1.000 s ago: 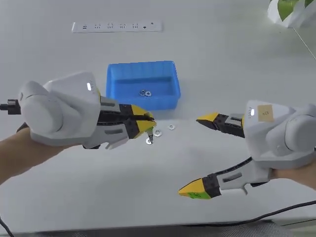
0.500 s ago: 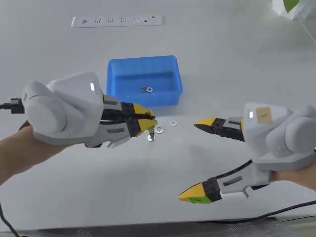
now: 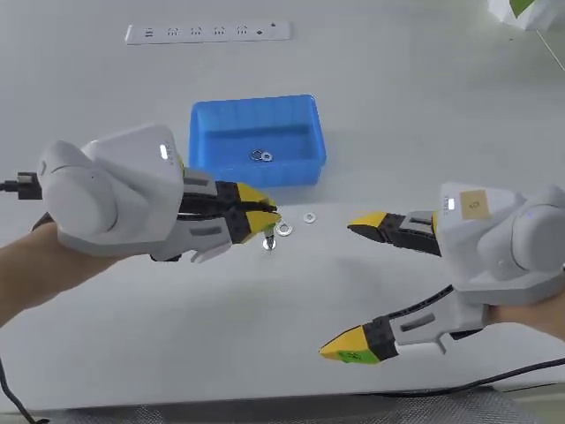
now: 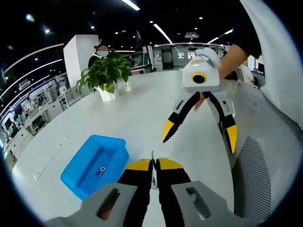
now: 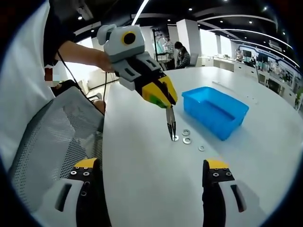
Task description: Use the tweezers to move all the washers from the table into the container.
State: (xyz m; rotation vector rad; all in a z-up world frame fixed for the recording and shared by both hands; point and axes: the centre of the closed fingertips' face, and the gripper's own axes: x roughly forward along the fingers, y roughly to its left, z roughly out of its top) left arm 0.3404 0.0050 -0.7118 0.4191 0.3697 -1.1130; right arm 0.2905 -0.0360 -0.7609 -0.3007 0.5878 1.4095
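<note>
My left gripper (image 3: 263, 218) is shut on slim metal tweezers (image 3: 268, 238) that point down at the white table. Their tips rest at a small steel washer (image 3: 269, 246); I cannot tell whether they pinch it. More washers (image 3: 284, 230) lie just right of it, one (image 3: 309, 217) farther right. In the right gripper view the tweezers (image 5: 170, 124) meet a washer (image 5: 175, 138) beside the others (image 5: 187, 140). The blue container (image 3: 305, 124) stands behind them with washers (image 3: 260, 156) inside. My right gripper (image 3: 353, 284) is open, to the right of the washers, nothing between its jaws.
A white power strip (image 3: 207, 33) lies at the table's far edge. A potted plant (image 4: 106, 75) stands at a far corner. A dark cable (image 3: 494, 380) runs along the near right edge, and a mesh chair (image 4: 265, 179) is behind the right gripper.
The head view has drifted, so the table sits a little higher in the picture. The tweezers' tips stay at the same washer, and the right gripper holds still and open.
</note>
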